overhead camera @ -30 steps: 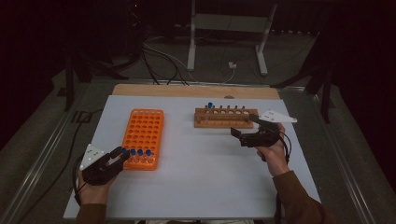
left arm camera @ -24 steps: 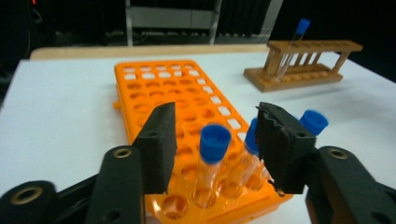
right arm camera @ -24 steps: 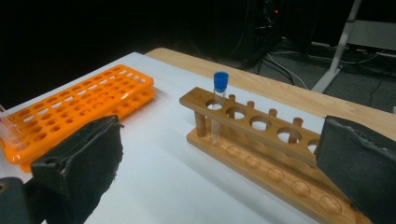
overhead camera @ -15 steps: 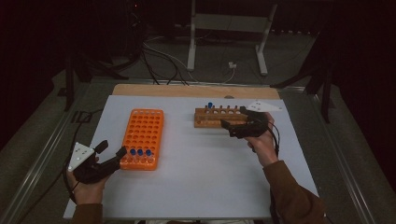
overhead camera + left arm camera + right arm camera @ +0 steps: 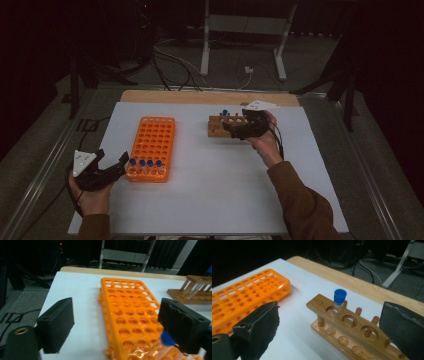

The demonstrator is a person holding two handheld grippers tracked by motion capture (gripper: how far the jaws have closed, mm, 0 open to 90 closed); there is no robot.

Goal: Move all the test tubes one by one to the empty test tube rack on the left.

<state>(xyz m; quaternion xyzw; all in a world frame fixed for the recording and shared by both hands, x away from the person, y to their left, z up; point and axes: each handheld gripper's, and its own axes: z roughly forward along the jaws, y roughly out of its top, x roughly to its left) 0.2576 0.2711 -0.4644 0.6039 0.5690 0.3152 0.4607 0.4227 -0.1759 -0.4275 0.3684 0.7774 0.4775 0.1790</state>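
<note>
The left gripper (image 5: 111, 167) rests at the near left of the table (image 5: 215, 200), just beside the near end of the orange rack (image 5: 150, 148); its jaws have just been opening and stand spread, with nothing pinched between them. In the left gripper view the two black jaws frame that rack, and one blue-capped tube (image 5: 167, 339) stands right against the inner face of the right-hand jaw, though whether it touches the pad cannot be told. The high view shows four blue-capped tubes (image 5: 145, 163) in the rack's nearest row, the rest of its holes bare. The right gripper (image 5: 239, 129) is held over the wooden rack (image 5: 218, 127) farther back on the table, its jaws also apart and gripping nothing. In the right gripper view a single tube with a blue cap (image 5: 338, 304) stands upright in the end hole of the wooden rack (image 5: 352, 327), between the two jaws but farther off than their tips, and the neighbouring large holes are empty. That view makes plain the rack's two tiers joined by short dowels and the clear body of the tube, which the high view gives as a blue dot above the wood. The high view in turn shows both racks well apart on the white table top, and the person's brown sleeve (image 5: 300, 200) reaching in from the near right.
</note>
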